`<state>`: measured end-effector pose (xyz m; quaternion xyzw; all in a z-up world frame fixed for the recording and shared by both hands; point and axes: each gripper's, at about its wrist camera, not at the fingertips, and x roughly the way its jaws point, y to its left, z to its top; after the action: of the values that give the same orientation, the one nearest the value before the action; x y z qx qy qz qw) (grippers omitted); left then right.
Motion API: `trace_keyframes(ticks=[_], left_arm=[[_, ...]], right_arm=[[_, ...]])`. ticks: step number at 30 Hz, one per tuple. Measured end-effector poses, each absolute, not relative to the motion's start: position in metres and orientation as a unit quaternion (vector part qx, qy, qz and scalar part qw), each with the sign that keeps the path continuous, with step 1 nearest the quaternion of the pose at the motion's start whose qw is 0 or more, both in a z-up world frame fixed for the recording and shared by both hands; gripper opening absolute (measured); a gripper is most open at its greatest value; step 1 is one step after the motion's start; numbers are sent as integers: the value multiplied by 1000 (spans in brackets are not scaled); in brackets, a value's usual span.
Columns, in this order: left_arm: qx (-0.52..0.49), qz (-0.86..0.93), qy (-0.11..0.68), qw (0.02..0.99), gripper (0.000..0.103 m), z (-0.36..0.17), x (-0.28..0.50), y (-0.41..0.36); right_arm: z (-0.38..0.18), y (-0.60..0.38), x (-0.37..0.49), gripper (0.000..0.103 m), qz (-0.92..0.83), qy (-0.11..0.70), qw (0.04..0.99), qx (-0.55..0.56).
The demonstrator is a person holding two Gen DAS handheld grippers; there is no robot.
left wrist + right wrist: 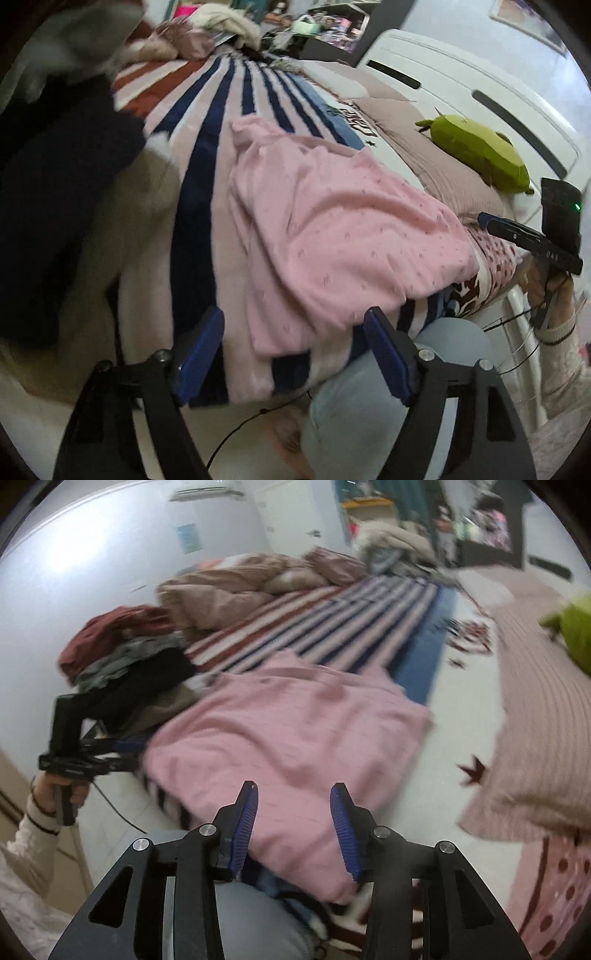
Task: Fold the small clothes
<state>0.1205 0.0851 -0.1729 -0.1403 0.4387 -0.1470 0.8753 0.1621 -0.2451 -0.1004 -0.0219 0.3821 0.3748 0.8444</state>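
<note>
Striped blanket (pixel 207 155) covers the bed under pink garment (pixel 332 236).

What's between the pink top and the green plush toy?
In the left wrist view, a beige pillow lies between the pink top and the green plush toy, which rests on it.

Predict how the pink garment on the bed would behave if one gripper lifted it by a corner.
The pink garment lies in soft creases, so it would probably droop. Thin knit suggests it is light. Draped over the striped blanket, it may drag rather than slide.
</note>
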Motion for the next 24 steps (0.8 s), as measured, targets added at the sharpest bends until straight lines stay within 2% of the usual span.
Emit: trace_keyframes(ticks=[1,2,3,8,16,18,20,24], left_arm=[[-157,-147,437,873,75,-177,116,87],[-183,-150,436,868,75,-183,111,90],[-211,-160,436,860,75,-190,108,92],[-318,-213,406,830,76,-213,97,89],[-394,-214,334,829,77,-223,137,77],[-378,-194,328,844,62,-216,150,71],[-349,-179,333,858,33,-206,159,67],[-273,-169,333,887,25,-177,166,57]], right_arm=[[-99,-237,158,14,382,372,845,-30],[-97,-225,153,6,392,362,845,-42],[-97,-213,149,5,400,356,842,-56],[-115,-153,146,4,436,375,812,-101],[-176,-111,169,4,392,449,787,-158],[-175,-111,169,4,394,447,787,-157],[-168,-118,170,4,402,450,784,-142],[-144,-153,171,4,393,428,805,-119]])
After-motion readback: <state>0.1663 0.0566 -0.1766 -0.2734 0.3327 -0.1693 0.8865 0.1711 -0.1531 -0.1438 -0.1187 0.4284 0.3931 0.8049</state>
